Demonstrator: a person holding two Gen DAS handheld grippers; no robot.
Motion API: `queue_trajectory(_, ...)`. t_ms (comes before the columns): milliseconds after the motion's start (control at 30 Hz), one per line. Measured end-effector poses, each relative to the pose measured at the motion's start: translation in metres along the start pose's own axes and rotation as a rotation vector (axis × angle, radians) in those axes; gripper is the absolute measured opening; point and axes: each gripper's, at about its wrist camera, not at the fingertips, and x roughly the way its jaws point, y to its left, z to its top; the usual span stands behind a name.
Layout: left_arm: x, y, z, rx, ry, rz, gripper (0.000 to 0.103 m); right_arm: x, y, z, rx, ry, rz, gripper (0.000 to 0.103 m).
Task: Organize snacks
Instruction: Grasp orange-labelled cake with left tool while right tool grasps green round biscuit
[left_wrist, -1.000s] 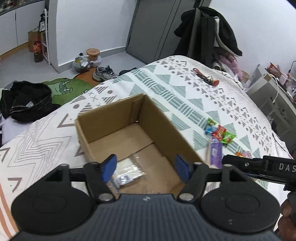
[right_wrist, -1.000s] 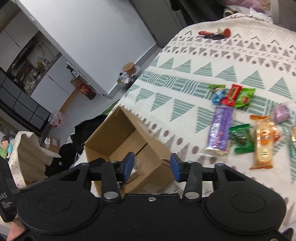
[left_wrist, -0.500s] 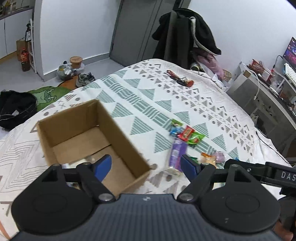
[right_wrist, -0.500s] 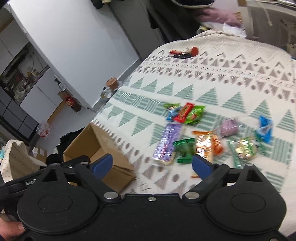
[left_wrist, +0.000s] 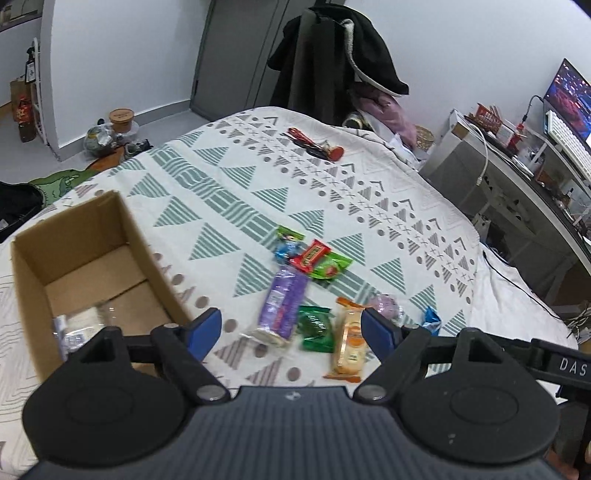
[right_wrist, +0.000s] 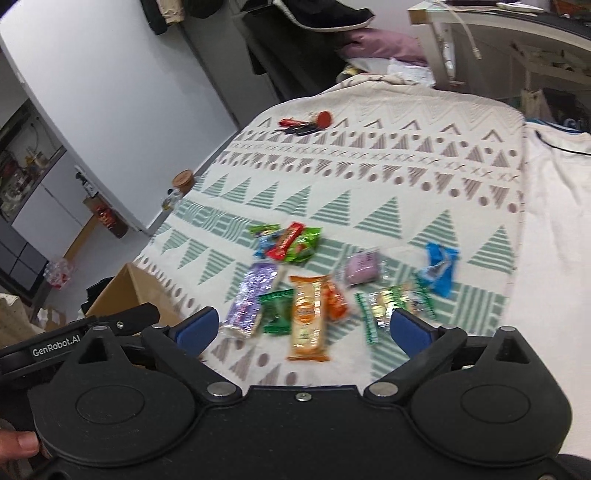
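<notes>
Both grippers had swung away from the box (left_wrist: 85, 273) toward the snack pile, and their jaws had just been opening with nothing between them. Left gripper (left_wrist: 291, 328) stood spread and empty; right gripper (right_wrist: 303, 328) stood spread wider, also empty.

Snacks lay loose on the patterned blanket (left_wrist: 229, 184), with the box at about nine o'clock of them in the left view and one clear packet (left_wrist: 79, 325) already inside it. From the left gripper, the purple bar (left_wrist: 282, 306) lay at twelve o'clock, its long axis running roughly twelve to six, nearly along the fingers. A green pack (left_wrist: 316, 328) and an orange bar (left_wrist: 351, 339) lay just beside it toward three o'clock, almost touching.

From the right gripper, the orange bar (right_wrist: 308, 317) lay dead ahead at twelve, also lengthwise, with a striped pack (right_wrist: 384, 306) toward two o'clock and a blue wrapper (right_wrist: 437, 267) beyond it. The purple bar looked likelier for the left, the orange for the right.

Close neighbours were the main obstruction: a wide jaw could catch two packs at once. Keys (left_wrist: 317, 146) lay well apart at the far end.
</notes>
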Motion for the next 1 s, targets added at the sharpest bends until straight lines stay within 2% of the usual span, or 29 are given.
queue_trajectory(333,0.026,-0.035,-0.003,0.029,0.026,-0.041,0.082,0.008,-0.034,0.004,0.048,0.011,-0.086,0.103)
queue_trajectory(500,0.046,-0.044,-0.006,0.028,0.048,-0.028,0.095,0.023,-0.048,0.002,0.105,0.013,-0.123,0.103)
queue_trajectory(600,0.059,-0.048,-0.008,0.038,0.077,-0.044,0.101,0.037,-0.055,-0.003,0.129,0.036,-0.133,0.103)
queue_trajectory(900,0.1,-0.053,-0.02,0.036,0.151,-0.07,0.101,0.063,-0.075,-0.007,0.212,0.059,-0.17,0.103)
queue_trajectory(1000,0.113,-0.054,-0.024,0.037,0.162,-0.06,0.099,0.076,-0.08,-0.008,0.228,0.095,-0.154,0.097)
